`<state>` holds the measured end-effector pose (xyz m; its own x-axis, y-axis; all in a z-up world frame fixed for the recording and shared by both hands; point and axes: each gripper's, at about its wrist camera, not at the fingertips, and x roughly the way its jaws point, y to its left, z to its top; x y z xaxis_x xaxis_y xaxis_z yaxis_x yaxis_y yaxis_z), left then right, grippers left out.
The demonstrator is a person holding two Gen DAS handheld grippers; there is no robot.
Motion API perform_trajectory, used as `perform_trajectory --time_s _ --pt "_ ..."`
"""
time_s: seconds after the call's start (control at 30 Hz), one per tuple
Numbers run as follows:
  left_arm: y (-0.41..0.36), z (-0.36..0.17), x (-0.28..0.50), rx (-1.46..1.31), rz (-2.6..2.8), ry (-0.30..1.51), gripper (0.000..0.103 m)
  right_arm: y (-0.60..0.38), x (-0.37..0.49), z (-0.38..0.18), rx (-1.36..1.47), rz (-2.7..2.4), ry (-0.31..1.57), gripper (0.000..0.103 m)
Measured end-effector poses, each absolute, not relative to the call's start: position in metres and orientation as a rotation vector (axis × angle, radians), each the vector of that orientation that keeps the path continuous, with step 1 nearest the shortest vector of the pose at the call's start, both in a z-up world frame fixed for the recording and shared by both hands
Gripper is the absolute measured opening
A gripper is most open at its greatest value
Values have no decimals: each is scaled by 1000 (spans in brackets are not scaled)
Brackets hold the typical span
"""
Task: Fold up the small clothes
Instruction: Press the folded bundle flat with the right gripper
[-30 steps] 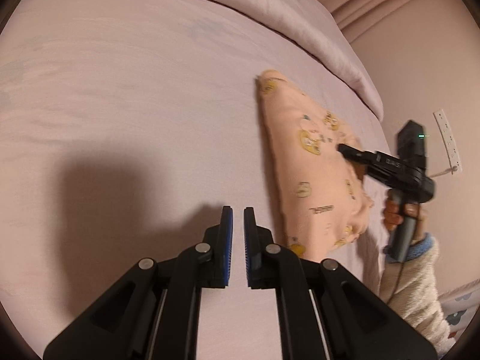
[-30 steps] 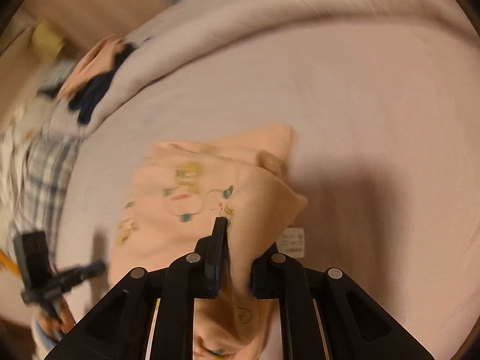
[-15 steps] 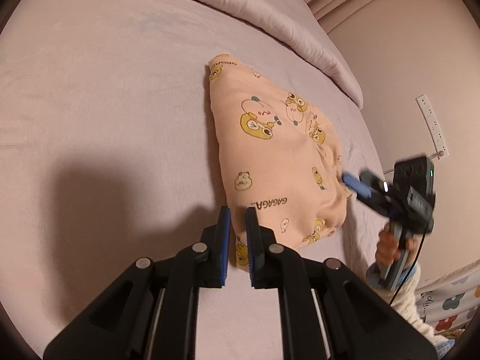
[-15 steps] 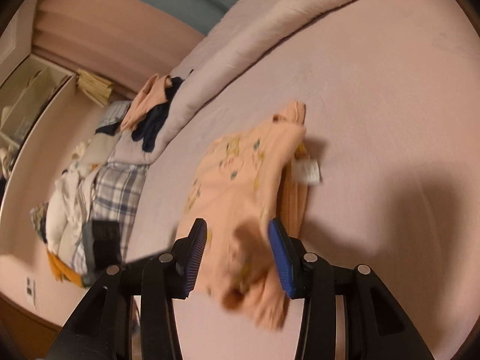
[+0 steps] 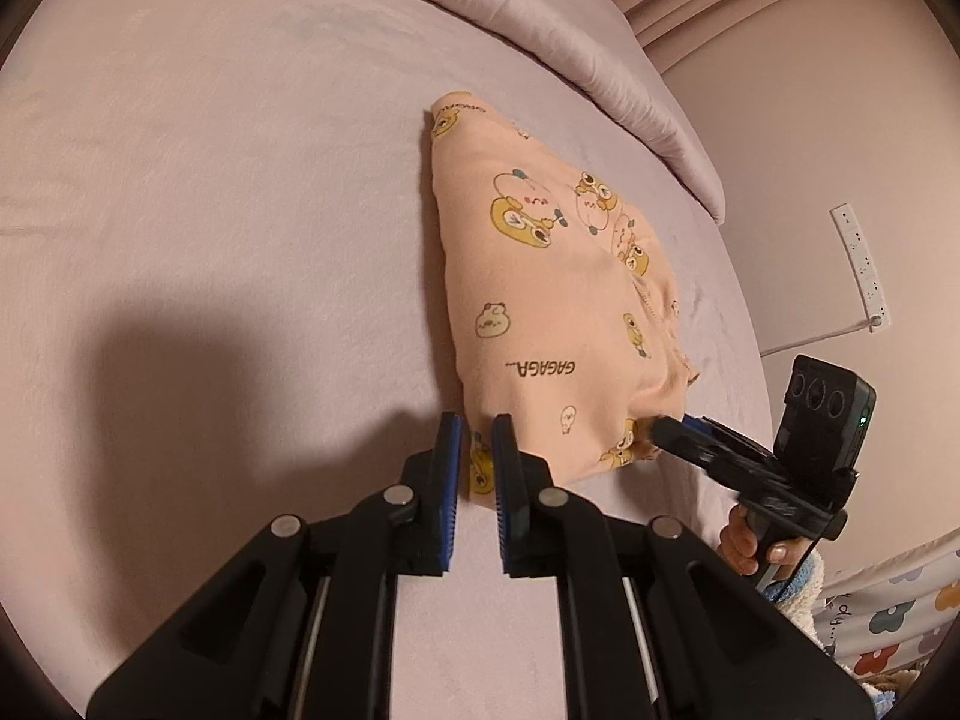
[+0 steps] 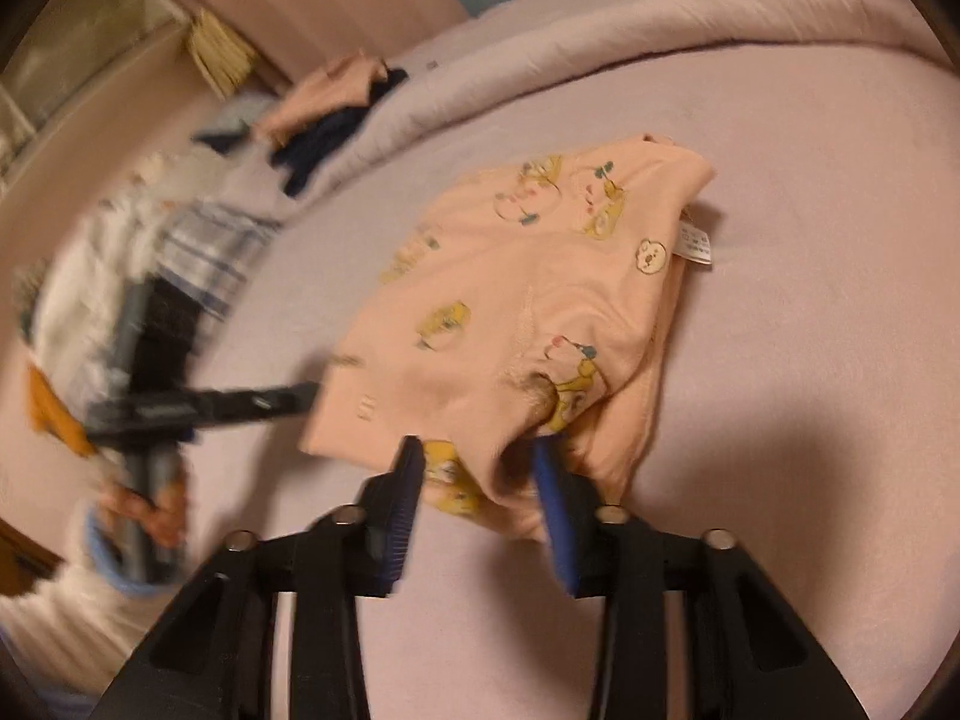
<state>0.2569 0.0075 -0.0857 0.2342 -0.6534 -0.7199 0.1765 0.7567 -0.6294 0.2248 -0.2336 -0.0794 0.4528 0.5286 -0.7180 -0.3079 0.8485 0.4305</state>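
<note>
Bed (image 5: 210,192): pale pink sheet across most of both views; a rolled duvet (image 5: 540,18) of like colour along its far edge.
Clothes heap (image 6: 180,240): at the bed's far left in the right wrist view; plaid, white, dark blue and peach pieces, blurred.
Garment (image 5: 558,312): small peach piece printed with yellow cartoon animals and the word "GAGAGA", folded to a rough triangle, lying on the sheet near the bed's edge; white care label (image 6: 695,246) sticking out at one side.
Left gripper (image 5: 477,456): black frame, blue pads; jaws nearly together on the garment's near corner, a strip of printed cloth showing between them.
Right gripper (image 6: 477,480): jaws part-way apart and just lately closing; a bunched fold of the garment's near edge lies between them; whether the pads press it, cannot tell.
Hand (image 5: 750,540): on the right gripper's grip, fleecy white sleeve with blue cuff.
Power strip (image 5: 858,270): white, on the wall.
</note>
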Motion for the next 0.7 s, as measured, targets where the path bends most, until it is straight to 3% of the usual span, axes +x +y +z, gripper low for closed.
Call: perform_trajectory --time_s 0.03,0.27,0.33,0.5,0.6,0.7 --pt "7 -87 257 -470 -597 1211 9 -231 227 -80 224 516 982 6" --pt "10 -85 258 -454 -598 1215 12 -246 212 -58 291 579 974 6" --pt "11 -87 259 -459 -591 1218 18 -252 212 -74 317 551 1036 6" --pt "10 -88 257 -453 -584 1223 19 -263 222 -102 420 503 1082 6" --pt "7 -79 251 -382 -572 1196 19 -262 215 -85 345 481 1031 8" --pt "1 -71 251 -316 -553 1162 24 -268 209 -64 278 404 934 20"
